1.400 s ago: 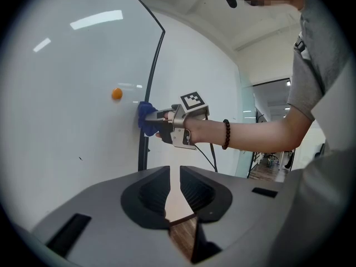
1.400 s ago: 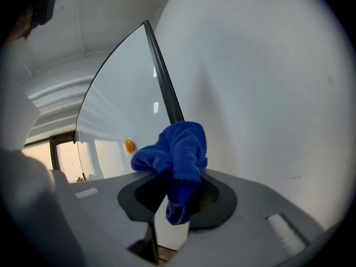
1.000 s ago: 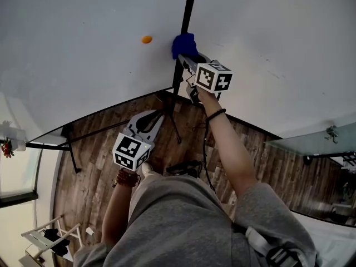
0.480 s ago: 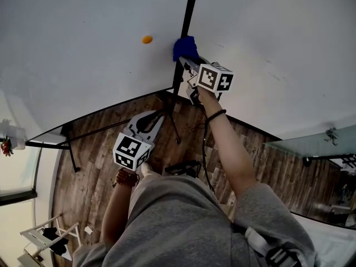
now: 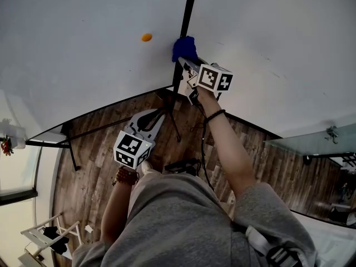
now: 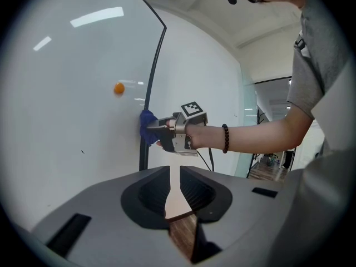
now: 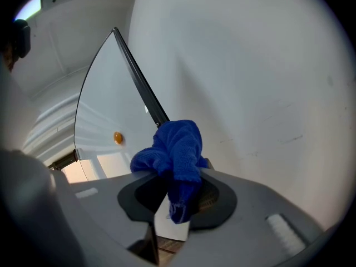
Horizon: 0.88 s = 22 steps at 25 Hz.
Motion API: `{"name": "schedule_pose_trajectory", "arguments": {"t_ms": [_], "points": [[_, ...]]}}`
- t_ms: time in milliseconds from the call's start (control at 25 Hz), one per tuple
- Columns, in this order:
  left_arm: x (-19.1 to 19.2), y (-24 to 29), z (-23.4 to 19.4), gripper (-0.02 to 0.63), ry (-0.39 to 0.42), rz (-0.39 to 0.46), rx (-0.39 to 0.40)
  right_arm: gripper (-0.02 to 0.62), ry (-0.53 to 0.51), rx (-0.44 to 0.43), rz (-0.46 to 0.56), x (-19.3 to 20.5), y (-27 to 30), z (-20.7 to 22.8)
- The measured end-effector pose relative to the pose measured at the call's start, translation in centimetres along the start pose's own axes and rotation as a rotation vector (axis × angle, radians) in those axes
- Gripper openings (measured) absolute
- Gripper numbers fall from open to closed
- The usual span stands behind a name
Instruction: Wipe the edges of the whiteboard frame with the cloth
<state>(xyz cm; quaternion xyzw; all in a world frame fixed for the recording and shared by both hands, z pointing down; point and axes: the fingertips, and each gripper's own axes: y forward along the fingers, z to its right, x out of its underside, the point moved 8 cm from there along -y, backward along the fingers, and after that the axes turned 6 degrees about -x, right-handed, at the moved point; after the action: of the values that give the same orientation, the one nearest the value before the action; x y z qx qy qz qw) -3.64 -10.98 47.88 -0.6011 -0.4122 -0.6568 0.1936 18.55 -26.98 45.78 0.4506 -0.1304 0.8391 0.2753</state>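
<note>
Spanning the upper head view: white whiteboard [image 5: 78,43], glossy, bounded on its right by the dark vertical frame [image 5: 189,4]. Showing below the board: wooden floor [image 5: 94,166]. Raised to the frame: right gripper [image 5: 186,60], jaws clamped on the blue cloth [image 5: 184,47], cloth bunched beyond the jaw tips and touching the frame edge. Held lower, over the floor and well apart from the board: left gripper [image 6: 173,173], jaws drawn almost together to a narrow slit, nothing between them. Fixed on the board face, near the cloth's left: small orange dot [image 5: 146,38].
</note>
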Motion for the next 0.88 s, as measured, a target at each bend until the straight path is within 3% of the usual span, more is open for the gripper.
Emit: {"name": "schedule_pose_trajectory", "arguments": {"t_ms": [200,320,400,880], "points": [[0.1,-0.2,0.2,0.061,-0.001,0.000,-0.002,0.107,-0.016,0.001,-0.010,0.6,-0.5,-0.8],[0.2,-0.5,0.1,0.061,-0.002,-0.005,-0.006,0.107,0.024,-0.046,-0.059,2.4,-0.4,-1.4],[0.2,-0.8,0.0,0.061,0.000,-0.008,-0.011,0.107,0.061,-0.033,-0.057,3.1,-0.1,-0.6],[1.7,-2.4,-1.2,0.061,-0.028,-0.027,-0.057,0.107,0.134,-0.050,-0.060,3.0,0.8,1.4]]}}
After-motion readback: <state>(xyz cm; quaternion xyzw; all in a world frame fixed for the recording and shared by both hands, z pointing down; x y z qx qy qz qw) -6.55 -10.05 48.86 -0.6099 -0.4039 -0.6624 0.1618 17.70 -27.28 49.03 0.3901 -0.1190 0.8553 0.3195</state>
